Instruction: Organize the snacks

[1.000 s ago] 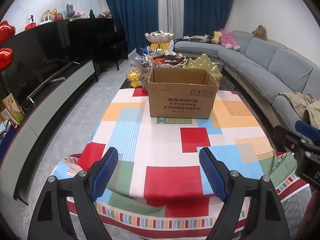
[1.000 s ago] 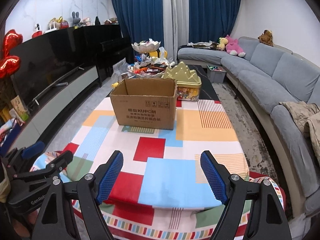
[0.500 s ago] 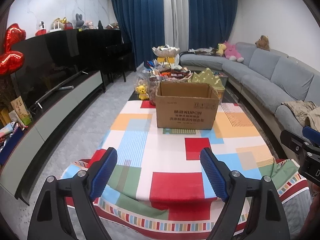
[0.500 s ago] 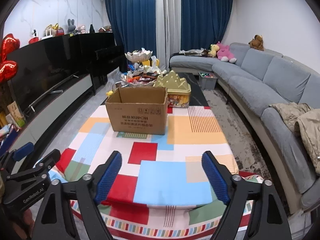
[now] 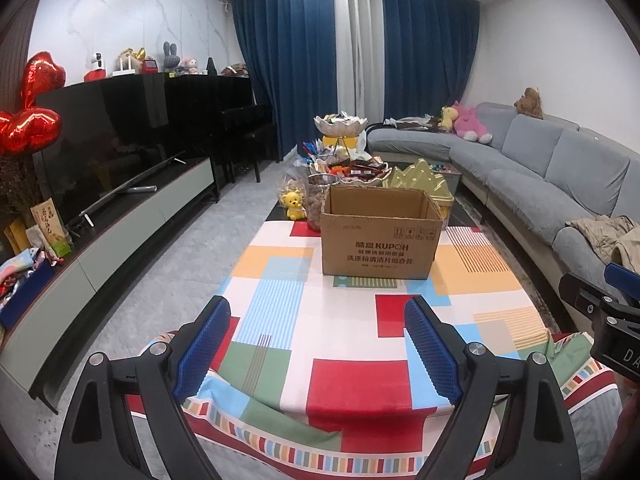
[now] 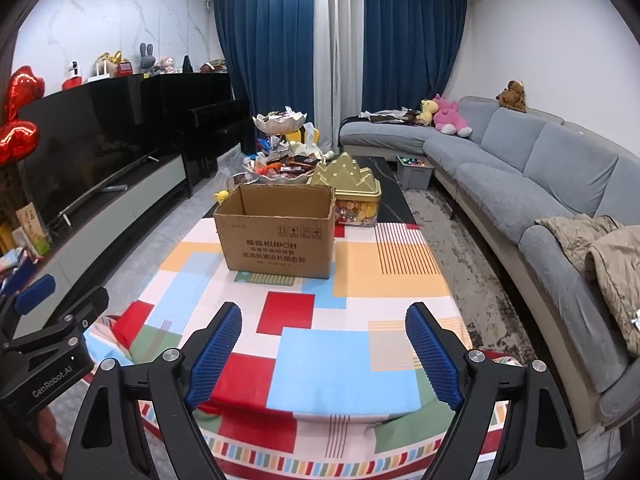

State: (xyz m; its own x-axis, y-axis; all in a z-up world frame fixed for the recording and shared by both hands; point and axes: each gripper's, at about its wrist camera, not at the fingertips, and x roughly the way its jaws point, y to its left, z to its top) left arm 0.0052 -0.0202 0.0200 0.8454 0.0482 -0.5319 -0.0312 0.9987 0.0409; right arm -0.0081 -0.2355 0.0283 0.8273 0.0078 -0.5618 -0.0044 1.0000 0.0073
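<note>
Behind the cardboard box (image 5: 380,236), at the far end of the table (image 5: 280,304), the snacks (image 6: 280,168) are seen heaped in dishes, well apart from both tongs. Compared with a second ago, both views are raised and drawn back from the box, so nothing is judged within reach; the left gripper (image 5: 316,344) and right gripper (image 6: 324,350) are held spread and empty. The box's inside is hidden by its walls, and single snacks cannot be made out.

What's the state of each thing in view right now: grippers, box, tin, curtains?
left gripper: open, empty, above the near table edge
right gripper: open, empty
cardboard box: upright, flaps open, inside not visible
gold tin: lid on, behind the box
curtains: drawn shut
</note>
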